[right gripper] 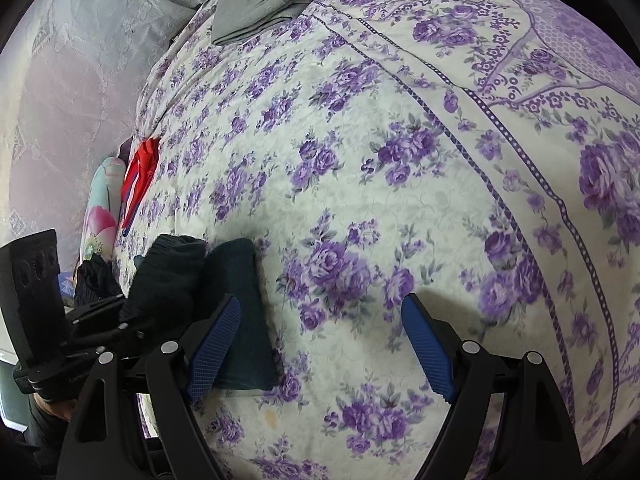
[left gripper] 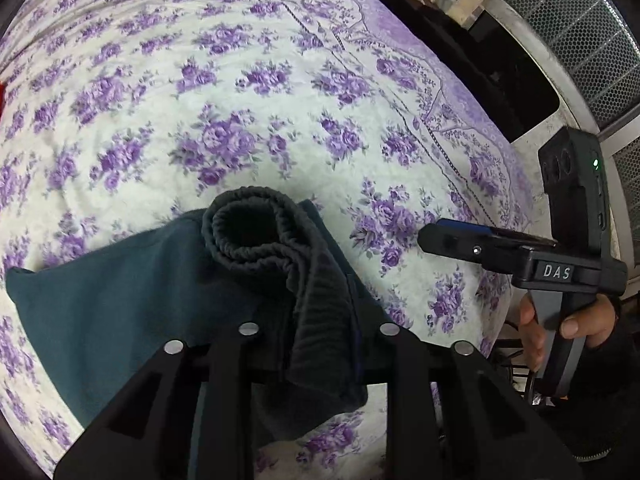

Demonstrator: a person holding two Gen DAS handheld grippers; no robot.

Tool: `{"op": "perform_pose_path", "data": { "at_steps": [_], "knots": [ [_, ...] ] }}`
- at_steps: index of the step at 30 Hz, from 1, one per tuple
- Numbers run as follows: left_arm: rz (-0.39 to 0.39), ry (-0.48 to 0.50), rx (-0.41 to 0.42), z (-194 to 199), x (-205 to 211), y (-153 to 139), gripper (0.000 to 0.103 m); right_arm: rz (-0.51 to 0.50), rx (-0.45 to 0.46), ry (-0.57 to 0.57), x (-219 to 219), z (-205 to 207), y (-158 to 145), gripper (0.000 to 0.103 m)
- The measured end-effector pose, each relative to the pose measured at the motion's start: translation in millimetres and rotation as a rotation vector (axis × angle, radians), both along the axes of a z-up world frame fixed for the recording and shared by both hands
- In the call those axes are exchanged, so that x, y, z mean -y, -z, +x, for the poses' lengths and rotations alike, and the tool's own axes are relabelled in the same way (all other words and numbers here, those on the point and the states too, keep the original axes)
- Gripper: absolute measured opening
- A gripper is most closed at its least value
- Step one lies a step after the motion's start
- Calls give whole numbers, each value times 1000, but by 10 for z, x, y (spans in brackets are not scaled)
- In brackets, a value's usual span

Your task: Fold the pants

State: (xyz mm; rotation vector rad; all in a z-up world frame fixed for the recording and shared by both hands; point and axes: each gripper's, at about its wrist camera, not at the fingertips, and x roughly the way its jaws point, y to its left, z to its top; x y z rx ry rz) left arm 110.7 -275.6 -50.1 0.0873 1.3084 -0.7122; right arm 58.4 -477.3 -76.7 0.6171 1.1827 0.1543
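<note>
- My left gripper [left gripper: 316,344] points steeply down at the bed [left gripper: 240,120]; the pants [left gripper: 132,304] bunch between its jaws, waistband [left gripper: 256,236] curled up at 12 o'clock. The pads are hidden under the cloth, so I cannot tell whether they pinch it.
- My right gripper [right gripper: 320,344] stands wide with nothing between its blue pads [right gripper: 428,352], hovering over bare bedspread.
- From the right wrist, the pants sit at 9 o'clock, just beside the left pad.
- A grey folded garment [right gripper: 260,8] lies at 11 o'clock, well apart.
- A hand [left gripper: 576,320] grips the right handle.
</note>
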Motion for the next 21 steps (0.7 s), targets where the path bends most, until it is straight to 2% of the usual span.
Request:
{"op": "perform_pose_path", "data": {
  "at_steps": [1, 3, 4, 7, 11, 15, 19, 21],
  "knots": [
    [-2, 1, -7, -8, 21, 22, 37, 0, 0, 0, 0, 0, 0, 83],
    [-36, 2, -41, -26, 54, 72, 64, 2, -4, -11, -24, 32, 4, 83],
    [-45, 0, -52, -36, 65, 84, 68, 3, -5, -16, -34, 43, -2, 83],
    [-55, -13, -58, -56, 52, 34, 70, 0, 0, -32, -72, 86, -49, 83],
    [-99, -63, -8, -47, -202, -221, 72, -5, 25, -74, -185, 176, -181, 83],
    [-105, -191, 44, -27, -702, -378, 78, -4, 49, -166, -474, 298, -299, 83],
    [-83, -357, 2, -33, -1202, -241, 78, -85, 52, -269, -916, 431, -327, 83],
    [-45, -429, -6, -55, -1409, -141, 78, -115, 47, -291, -1082, 496, -309, 83]
  ]
}}
